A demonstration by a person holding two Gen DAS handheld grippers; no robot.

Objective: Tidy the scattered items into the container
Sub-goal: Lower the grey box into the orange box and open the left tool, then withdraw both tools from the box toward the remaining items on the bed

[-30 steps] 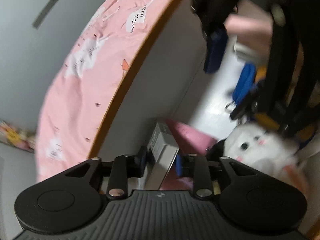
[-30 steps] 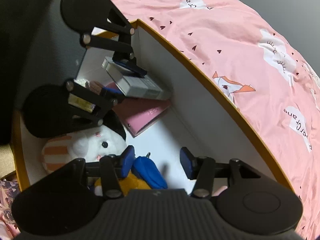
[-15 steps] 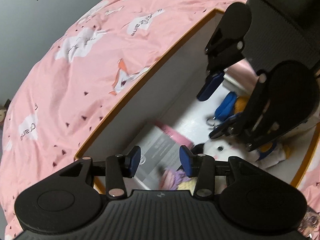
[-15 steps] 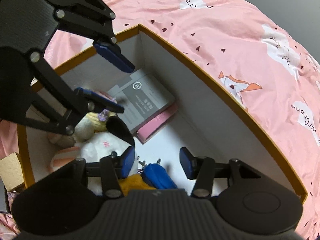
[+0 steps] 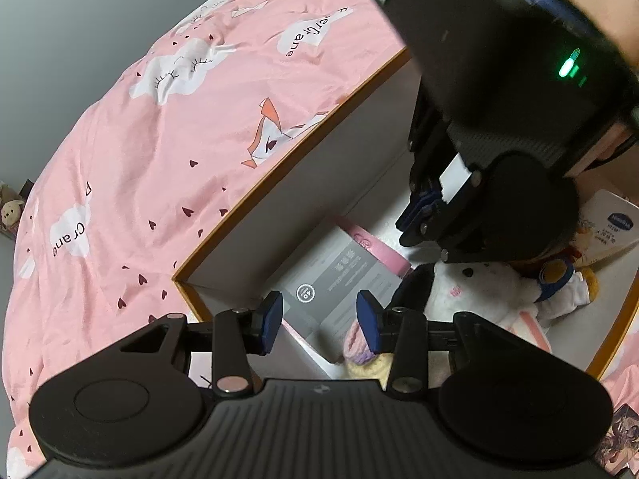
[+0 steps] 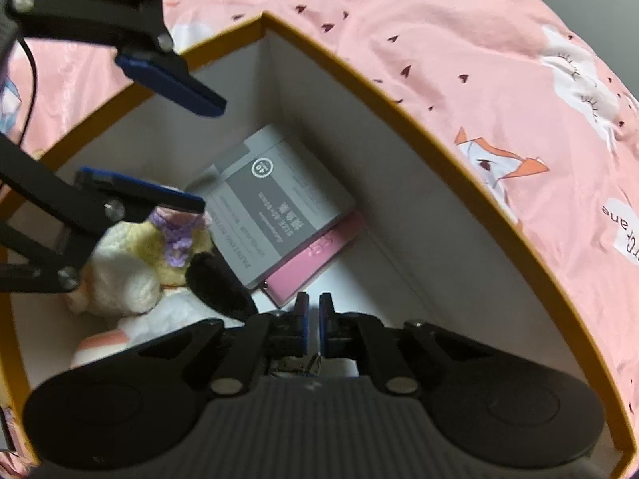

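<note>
The white box with an orange rim [image 6: 403,119] [image 5: 255,207] sits on the pink bedspread. Inside lie a grey booklet [image 6: 275,203] [image 5: 339,279] on a pink notebook [image 6: 319,255], a knitted yellow doll [image 6: 159,239] and a white plush bunny [image 5: 491,291]. My left gripper [image 5: 319,321] is open and empty above the box's corner, over the grey booklet. My right gripper [image 6: 313,323] has its blue pads nearly together over the box floor; nothing shows between them. It appears from the side in the left wrist view [image 5: 423,215].
The pink bedspread [image 5: 159,139] surrounds the box. A white packet with a blue logo [image 5: 615,227] lies at the right side of the box. A plush toy with orange and blue parts [image 5: 567,283] lies beside the bunny.
My left gripper has lifted back from the box after leaving the grey booklet on the pink notebook. My right gripper has closed from wide open and dipped lower into the box.
</note>
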